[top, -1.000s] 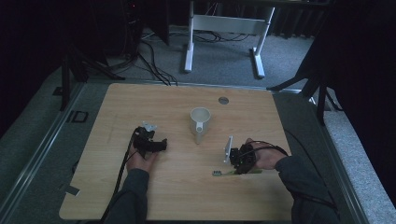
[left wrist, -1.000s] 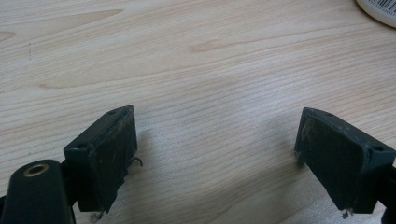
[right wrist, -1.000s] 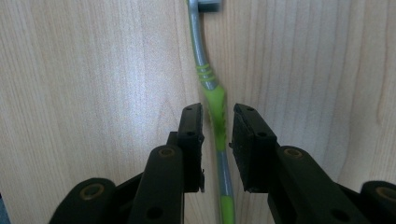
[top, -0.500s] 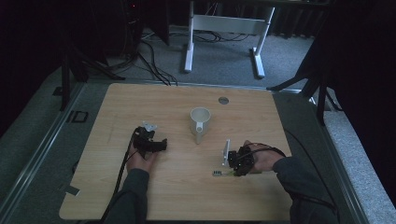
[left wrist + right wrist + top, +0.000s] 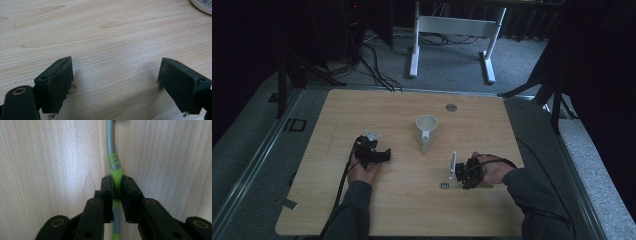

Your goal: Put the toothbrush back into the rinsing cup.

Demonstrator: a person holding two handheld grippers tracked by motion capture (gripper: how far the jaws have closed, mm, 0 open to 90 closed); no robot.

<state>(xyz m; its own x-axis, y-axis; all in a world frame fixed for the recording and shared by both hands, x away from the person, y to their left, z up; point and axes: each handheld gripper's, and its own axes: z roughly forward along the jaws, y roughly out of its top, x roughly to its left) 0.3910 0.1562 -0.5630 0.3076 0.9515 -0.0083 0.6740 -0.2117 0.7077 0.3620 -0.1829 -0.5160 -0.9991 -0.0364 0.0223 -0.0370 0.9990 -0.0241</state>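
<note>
- Right hand-held gripper (image 5: 117, 188) is clamped on a thin grey-and-green tool (image 5: 113, 165), likely a toothbrush; jaws pinch its green grip section.
- Tool's long axis runs straight out from the jaws, lying flat on the bench (image 5: 492, 125); its far end is cut off at the top edge of the right gripper view.
- High view: right hand-held gripper (image 5: 460, 175) points left, tool tip (image 5: 444, 185) too small to identify.
- Left hand-held gripper (image 5: 117, 82) has jaws wide apart over bare wood.
- White mug (image 5: 426, 130) stands mid-bench, between and beyond both.
</note>
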